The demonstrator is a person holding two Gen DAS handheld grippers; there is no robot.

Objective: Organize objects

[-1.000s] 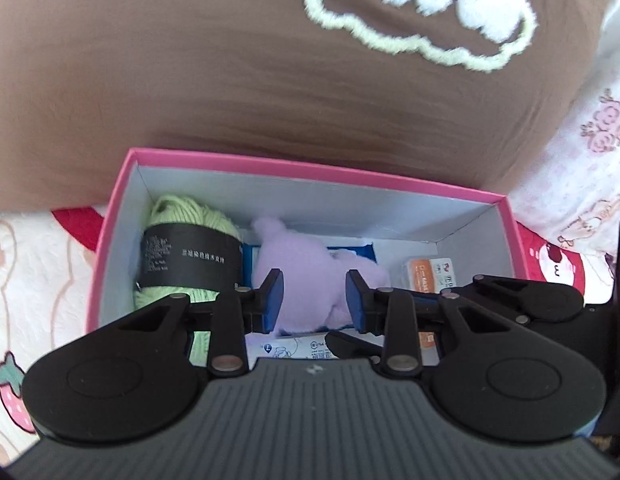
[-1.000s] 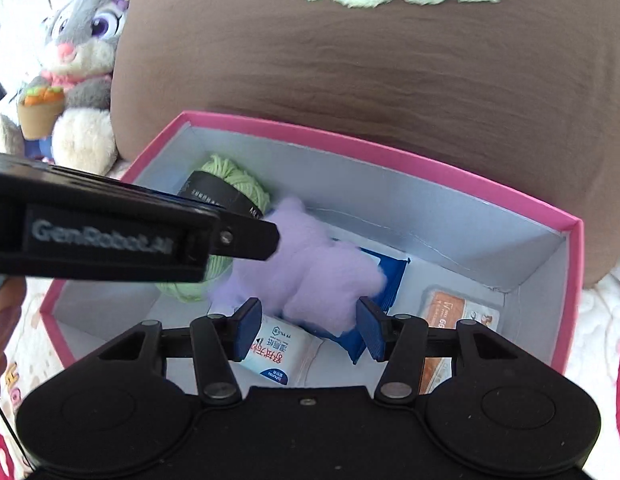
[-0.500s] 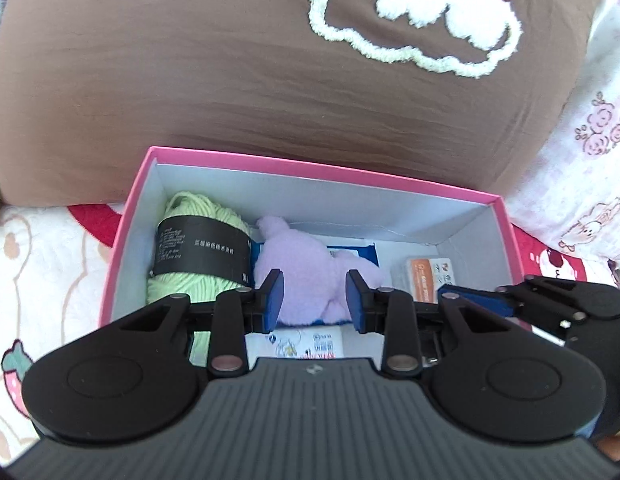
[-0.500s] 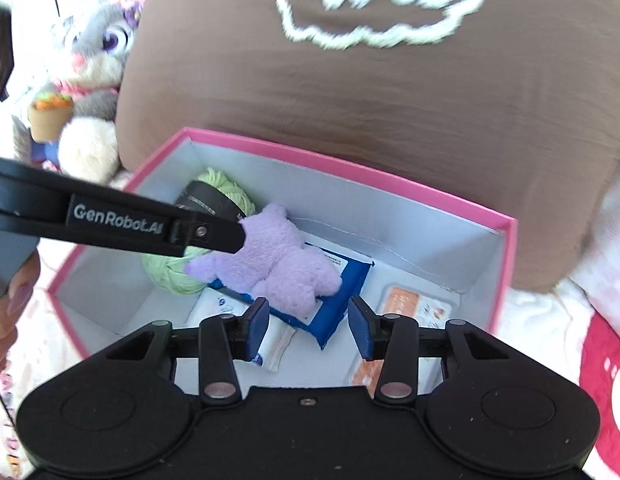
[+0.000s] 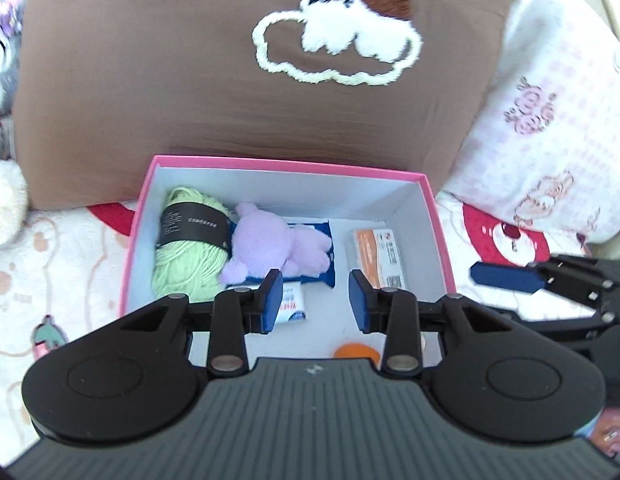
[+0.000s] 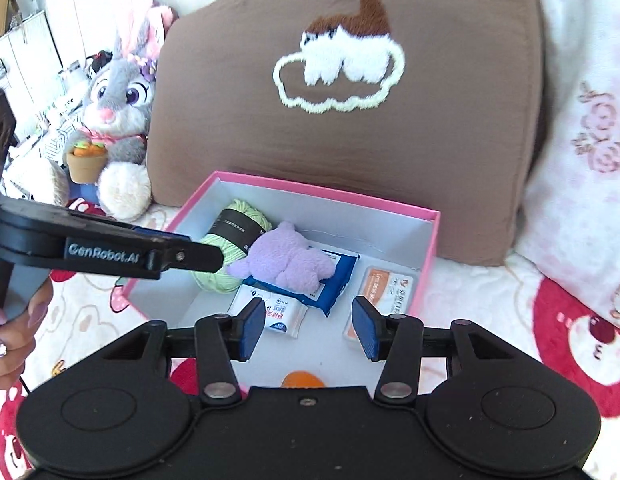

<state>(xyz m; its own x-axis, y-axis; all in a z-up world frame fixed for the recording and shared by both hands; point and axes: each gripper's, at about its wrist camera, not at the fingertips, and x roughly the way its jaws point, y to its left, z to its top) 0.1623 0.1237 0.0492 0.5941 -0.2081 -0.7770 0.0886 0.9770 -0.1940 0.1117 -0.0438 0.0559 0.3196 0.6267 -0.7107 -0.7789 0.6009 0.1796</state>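
A pink box (image 5: 286,168) (image 6: 326,190) with a white inside holds a green yarn ball (image 5: 186,264) (image 6: 214,280). Beside the yarn a purple plush (image 5: 270,246) (image 6: 286,258) lies on a blue packet (image 5: 322,272) (image 6: 334,280). A white tissue pack (image 5: 292,306) (image 6: 278,312) and an orange-and-white packet (image 5: 376,256) (image 6: 384,292) also lie on the floor of the box. My left gripper (image 5: 315,298) hovers above the near half of the box. Its jaws are opening, with nothing between them. My right gripper (image 6: 309,326) hangs likewise over the near edge, jaws opening and empty.
A brown cushion (image 5: 190,80) (image 6: 450,120) stands right behind the box. A grey rabbit plush (image 6: 118,92) sits to its left and a flowered pillow (image 5: 550,140) to its right. An orange round thing (image 5: 356,350) shows at the box's near end. A hand (image 6: 10,336) holds the left gripper.
Both grippers have drawn back and risen away from the box, so more of its floor shows. The purple plush stays lying on the blue packet. Both pairs of jaws stand slightly wider.
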